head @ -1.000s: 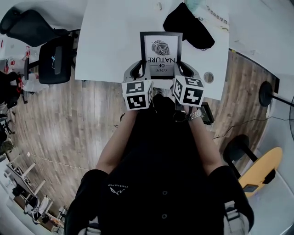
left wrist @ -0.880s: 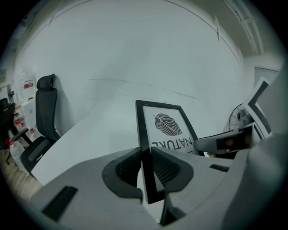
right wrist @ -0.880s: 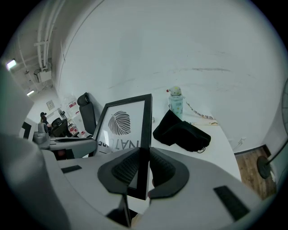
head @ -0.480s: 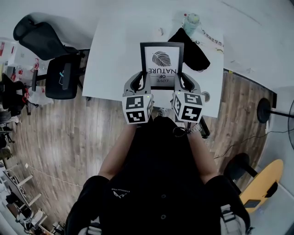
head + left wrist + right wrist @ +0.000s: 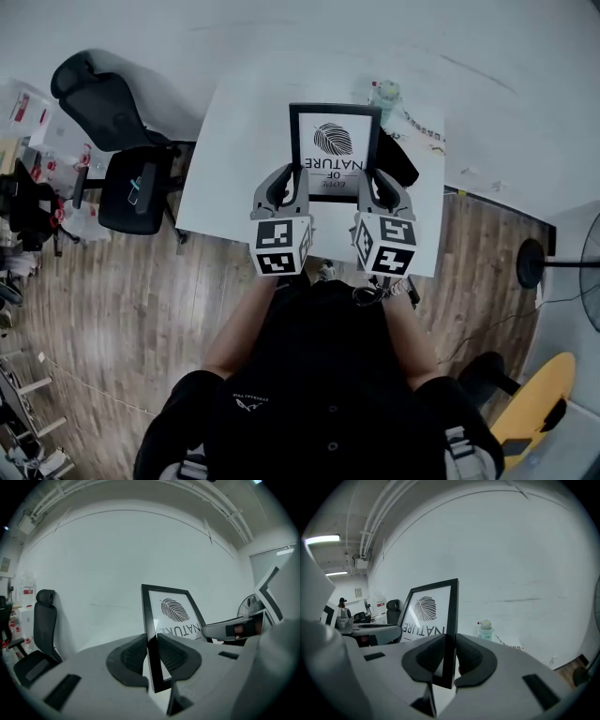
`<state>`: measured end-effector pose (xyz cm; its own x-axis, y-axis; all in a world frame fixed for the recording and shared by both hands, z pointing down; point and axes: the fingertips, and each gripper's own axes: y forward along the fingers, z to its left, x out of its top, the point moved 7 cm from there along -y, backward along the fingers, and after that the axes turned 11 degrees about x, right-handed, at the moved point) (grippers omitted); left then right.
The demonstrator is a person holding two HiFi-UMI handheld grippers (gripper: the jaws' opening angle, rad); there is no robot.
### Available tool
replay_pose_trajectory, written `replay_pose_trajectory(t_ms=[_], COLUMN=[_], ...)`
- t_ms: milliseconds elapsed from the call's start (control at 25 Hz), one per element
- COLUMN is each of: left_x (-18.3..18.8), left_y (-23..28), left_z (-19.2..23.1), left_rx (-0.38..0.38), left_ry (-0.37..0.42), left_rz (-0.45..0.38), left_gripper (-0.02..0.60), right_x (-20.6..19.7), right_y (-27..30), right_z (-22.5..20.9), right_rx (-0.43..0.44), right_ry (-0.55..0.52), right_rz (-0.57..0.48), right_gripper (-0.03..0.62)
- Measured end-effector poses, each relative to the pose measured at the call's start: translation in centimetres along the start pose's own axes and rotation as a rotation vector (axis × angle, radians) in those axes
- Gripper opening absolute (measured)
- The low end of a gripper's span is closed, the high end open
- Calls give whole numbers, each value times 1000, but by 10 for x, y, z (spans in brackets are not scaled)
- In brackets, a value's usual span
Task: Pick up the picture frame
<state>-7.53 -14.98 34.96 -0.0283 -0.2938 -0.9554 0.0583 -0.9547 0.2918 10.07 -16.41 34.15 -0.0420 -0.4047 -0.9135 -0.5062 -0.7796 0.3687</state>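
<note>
Head view | left gripper (image 5: 296,180), right gripper (image 5: 371,180) fingers (image 5: 279,186) pinch picture frame (image 5: 335,150) sides

- Head view: is looking steeply down from above the person onto the white table (image 5: 234,159).
- Left gripper view: is riding on the left gripper (image 5: 151,654), close behind its jaws, facing the white wall (image 5: 117,569).
- Right gripper view: is riding likewise on the right gripper (image 5: 449,658), facing that wall.
- All three are sharing the picture frame (image 5: 335,150).

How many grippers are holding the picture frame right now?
2. The left gripper clamps the picture frame on its left edge, and the right gripper clamps its right edge. Neither grip is hidden.
</note>
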Motion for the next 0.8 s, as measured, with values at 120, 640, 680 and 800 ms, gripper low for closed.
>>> replay_pose_trajectory(t_ms=[120,640,680,800], left_x=[25,104,110,126], left_y=[-7,-26,-30,-38], left_z=[-3,-12,-15,-21], left_rx=[2,-6,-5,-11], left_ry=[14,60,67,82], left_rz=[-70,-290,-311,-368], left_gripper=[72,72,72,72], right_x=[24,98,102,116], right_y=[-10,-43,-48,-60], right_z=[2,10,9,10], right_rx=[2,21,27,24], right_ry=[-32,-110,-116,-135], right_rz=[-60,-257,-276,-327], right_gripper=[66,67,67,67])
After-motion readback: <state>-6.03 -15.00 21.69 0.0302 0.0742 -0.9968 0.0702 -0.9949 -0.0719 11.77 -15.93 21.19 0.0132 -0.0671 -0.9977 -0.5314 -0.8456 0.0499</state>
